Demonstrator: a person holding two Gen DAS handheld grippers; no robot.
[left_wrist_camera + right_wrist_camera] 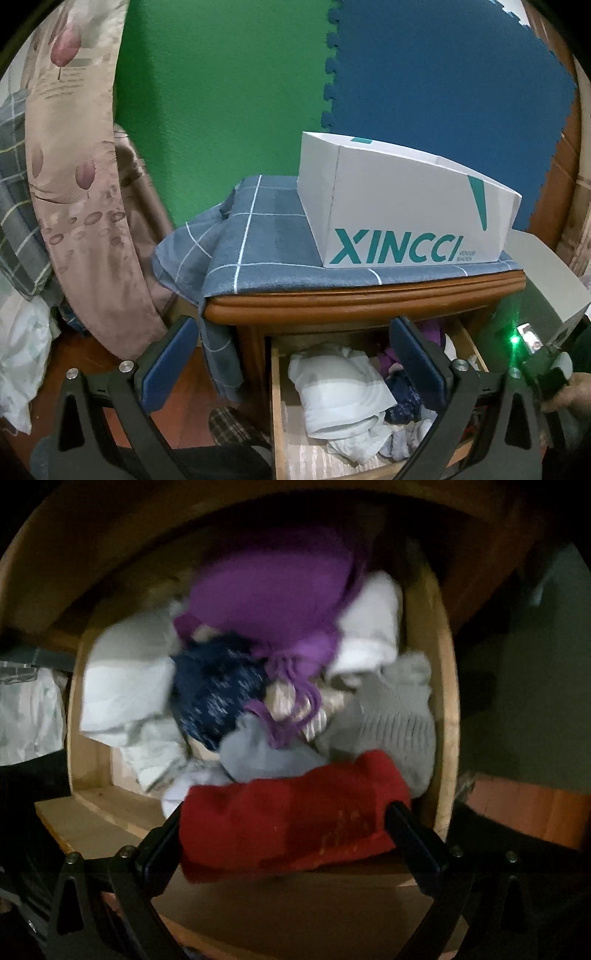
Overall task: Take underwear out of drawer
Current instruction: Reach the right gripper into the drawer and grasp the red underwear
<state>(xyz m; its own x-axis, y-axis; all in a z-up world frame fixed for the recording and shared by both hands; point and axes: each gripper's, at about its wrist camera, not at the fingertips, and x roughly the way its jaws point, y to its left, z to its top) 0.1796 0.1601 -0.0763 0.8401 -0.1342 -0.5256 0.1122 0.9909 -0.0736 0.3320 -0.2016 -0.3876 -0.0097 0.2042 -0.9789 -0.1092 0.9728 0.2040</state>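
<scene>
The drawer (275, 398) stands pulled out from the wooden nightstand (332, 306), its left wall and front edge bare, with a strip of bare wood floor showing along the left side inside it. The left gripper (295, 365) hovers above that open drawer, spread wide and holding nothing, 1 blue-padded finger outside the left wall and the other over the clothes. The right gripper (288, 834) sits low at the drawer's front edge, its 2 black fingers spread to either side of a red garment (291, 819); the view is blurred, so I cannot tell whether they press it or only flank it. The underwear lies in the drawer as a loose heap: a white folded piece (332, 391) at the left, a dark blue patterned piece (214, 694) beside it, a purple garment (273, 602) toward the back, a grey knit piece (391, 716) against the right wall, and the red one nearest the front. On top of the nightstand a blue checked cloth (251, 236) hangs over the left corner, and a white box printed XINCCI (399, 206) rests on it. Behind are green (221, 92) and blue (443, 92) foam mats; floral bedding (74, 166) is at the left.
</scene>
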